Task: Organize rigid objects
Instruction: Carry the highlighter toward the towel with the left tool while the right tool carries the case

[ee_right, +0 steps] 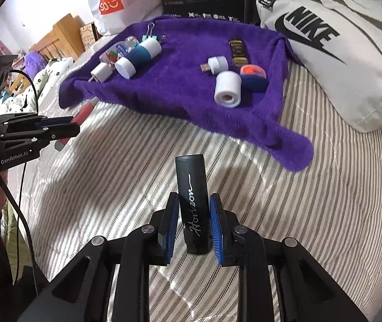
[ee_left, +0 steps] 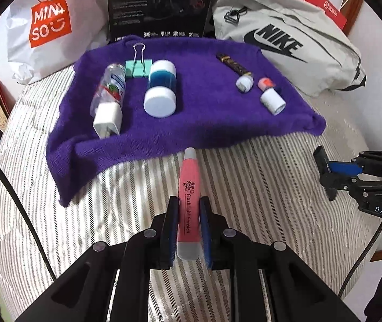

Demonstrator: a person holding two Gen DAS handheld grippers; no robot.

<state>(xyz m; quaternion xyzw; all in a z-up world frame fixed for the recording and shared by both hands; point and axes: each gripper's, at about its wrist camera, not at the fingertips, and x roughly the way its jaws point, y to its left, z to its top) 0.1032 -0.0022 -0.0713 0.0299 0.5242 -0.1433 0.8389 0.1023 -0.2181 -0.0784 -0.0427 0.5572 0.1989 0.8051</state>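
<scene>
In the left wrist view my left gripper (ee_left: pixel 189 204) is shut on a pink flashlight pen (ee_left: pixel 189 187), which points toward the front edge of a purple towel (ee_left: pixel 204 123). My right gripper (ee_right: pixel 193 198) is shut on a black tube marked "Horizon" (ee_right: pixel 192 187), held over the striped bedding short of the towel. On the towel's left lie a clear bottle (ee_left: pixel 109 94), a mint binder clip (ee_left: pixel 138 67) and a blue jar (ee_left: pixel 161 91). On its right are a dark tube (ee_left: pixel 231 63), a small white USB piece (ee_left: pixel 244 82) and a white cylinder (ee_left: pixel 271 99).
Behind the towel stand a white Miniso bag (ee_left: pixel 48 24), a black box (ee_left: pixel 158 2) and a grey Nike bag (ee_left: pixel 284 43). Striped bedding (ee_left: pixel 258 187) spreads in front. A black cable (ee_left: pixel 16 204) hangs at the left. Wooden furniture (ee_right: pixel 56 37) is far left.
</scene>
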